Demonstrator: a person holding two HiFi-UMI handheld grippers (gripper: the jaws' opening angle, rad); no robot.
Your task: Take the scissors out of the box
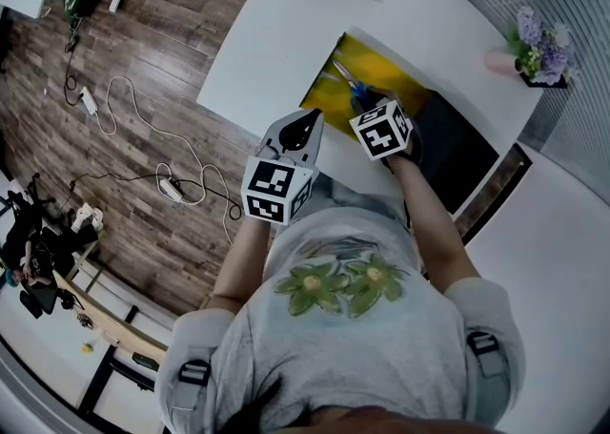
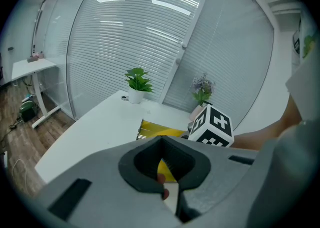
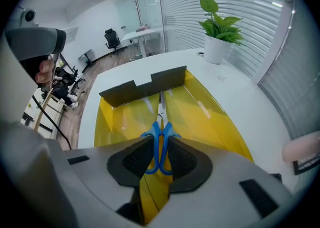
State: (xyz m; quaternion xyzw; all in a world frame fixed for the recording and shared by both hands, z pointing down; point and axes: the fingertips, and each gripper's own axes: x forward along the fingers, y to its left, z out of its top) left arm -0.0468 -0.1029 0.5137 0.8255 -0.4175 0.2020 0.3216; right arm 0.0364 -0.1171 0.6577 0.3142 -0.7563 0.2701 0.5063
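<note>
**Near to far.** The person [image 1: 353, 327] stands at the near edge of the white surface [image 1: 286, 31]. The left claw [image 1: 307, 122] hangs over that edge, just beside the near corner of the box. Its jaws are closed tip to tip with nothing between them.

To its right, the right claw [image 3: 160, 141] points steeply down into the yellow box [image 3: 205, 117]. Its pads hold the blue handles of the scissors [image 3: 160, 131], one pad on each outer side of the paired loops.

The scissors lie along the middle of the box floor. Their blades are closed and point away from the claw, toward a dark upright flap [image 3: 142, 89] at the end of the box. Bare yellow floor runs on both sides of the scissors, so they touch neither long wall. The blade tips come close to the flap, and the box is open above them.

A dark panel [image 1: 453, 146] adjoins the box on its right. To the left of the box and beyond it, the surface runs bare and white to its edges. Near the far edge stand a potted plant [image 2: 137, 84] and, to its right, a vase of flowers [image 2: 201, 90], both well apart from the box. Blinds [image 2: 140, 31] close the scene behind them. Left of the surface, the wooden floor [image 1: 143, 31] carries loose cables [image 1: 143, 127].
</note>
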